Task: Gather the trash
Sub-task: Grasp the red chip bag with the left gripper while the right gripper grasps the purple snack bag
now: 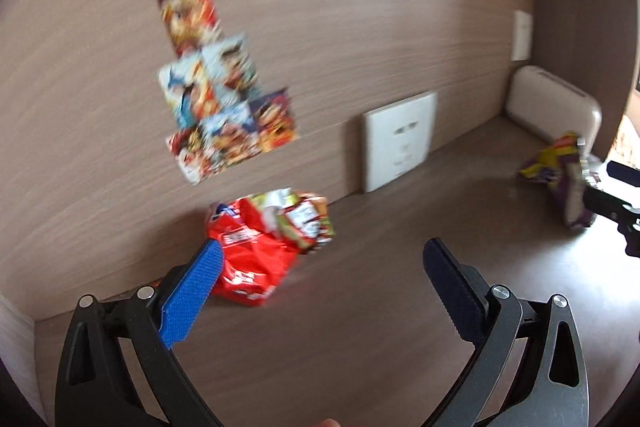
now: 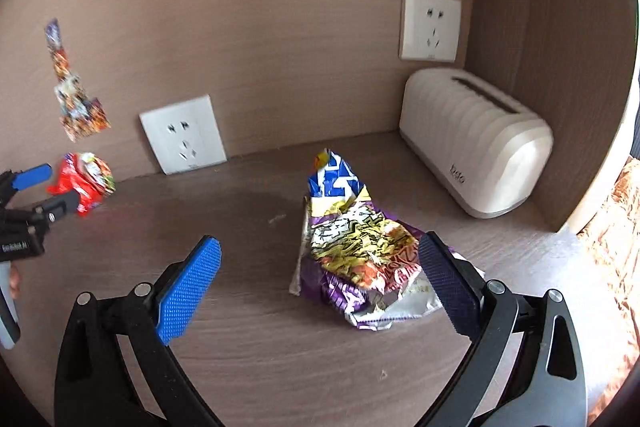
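Note:
A crumpled red snack wrapper lies on the brown tabletop against the back wall. My left gripper is open, its left pad at the wrapper's left edge; the wrapper also shows in the right wrist view. A crumpled purple and yellow snack bag lies mid-table. My right gripper is open around its near part, the right pad touching the bag's right side. The bag also shows in the left wrist view, with the right gripper beside it.
A white toaster stands in the back right corner. Two white wall sockets, one low and one high, sit on the back wall. Colourful stickers are stuck to the wall above the red wrapper. A side wall closes the right.

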Motion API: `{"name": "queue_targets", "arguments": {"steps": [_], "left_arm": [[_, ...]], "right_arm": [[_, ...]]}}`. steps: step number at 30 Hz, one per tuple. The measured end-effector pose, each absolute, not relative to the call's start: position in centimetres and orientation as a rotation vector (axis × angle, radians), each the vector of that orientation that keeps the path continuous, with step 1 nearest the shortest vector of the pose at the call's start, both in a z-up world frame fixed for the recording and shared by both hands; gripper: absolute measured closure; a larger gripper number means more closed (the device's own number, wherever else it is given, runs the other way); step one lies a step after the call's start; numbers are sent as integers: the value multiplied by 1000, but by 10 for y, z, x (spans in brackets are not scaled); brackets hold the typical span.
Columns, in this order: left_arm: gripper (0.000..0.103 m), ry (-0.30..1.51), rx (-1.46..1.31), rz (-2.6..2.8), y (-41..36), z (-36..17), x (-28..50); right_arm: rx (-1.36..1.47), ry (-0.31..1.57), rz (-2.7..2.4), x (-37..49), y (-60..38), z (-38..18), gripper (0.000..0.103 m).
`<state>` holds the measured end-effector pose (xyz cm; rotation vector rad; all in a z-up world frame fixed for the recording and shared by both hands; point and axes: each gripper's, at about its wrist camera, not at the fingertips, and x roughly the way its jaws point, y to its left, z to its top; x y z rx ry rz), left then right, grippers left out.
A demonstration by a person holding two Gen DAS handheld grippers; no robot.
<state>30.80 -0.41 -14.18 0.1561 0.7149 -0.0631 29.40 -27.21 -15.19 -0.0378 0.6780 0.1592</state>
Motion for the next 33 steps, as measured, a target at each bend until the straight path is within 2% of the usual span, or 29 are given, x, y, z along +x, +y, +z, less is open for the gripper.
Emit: {"name": "queue_targets", "arguments": {"steps": [8,20,23,24,28,33], "left_arm": [[5,797,150,-99,14,-161,342],[5,797,207,-156,-2,-170,357],[7,804,222,-168,-8,-173,363],[11,807,233,-169,-10,-175,364],[18,811,269,-160,-25,-180,371],[20,814,261,-169,-33,-180,370]], "right_arm": [[-33,738,167,321,-259,-169,5],[-70,739,157,334,-244,-173,5],[-84,740,151,338,-241,-176,5],[-84,741,153,339,-241,-176,5],[-94,749,154,346,-238,-178,5],[-125,756,154,352,-233,-180,5]]}}
